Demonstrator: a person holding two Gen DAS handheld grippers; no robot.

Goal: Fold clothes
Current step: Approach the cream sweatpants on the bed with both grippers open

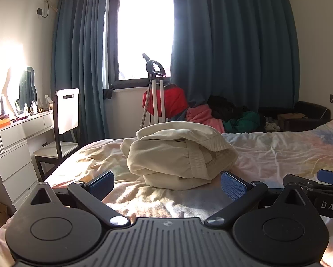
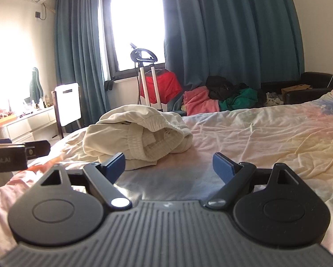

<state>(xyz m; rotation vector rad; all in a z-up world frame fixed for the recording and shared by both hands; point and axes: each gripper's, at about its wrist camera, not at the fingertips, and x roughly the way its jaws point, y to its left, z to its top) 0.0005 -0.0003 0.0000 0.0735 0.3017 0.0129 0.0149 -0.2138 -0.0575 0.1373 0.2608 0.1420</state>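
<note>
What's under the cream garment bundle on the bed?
The cream garment sits bunched on the pastel bedsheet, which shows all around it. Whatever lies directly beneath the bundle is covered.

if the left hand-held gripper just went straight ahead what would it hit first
Most likely the cream garment bundled on the bed. It lies directly ahead of the open left hand-held gripper, apparently with only bedsheet between, though depth is uncertain.

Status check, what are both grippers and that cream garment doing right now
Left gripper open, empty. Right gripper open, empty. Cream garment bundled on the bed, untouched. Nothing in the way.
</note>
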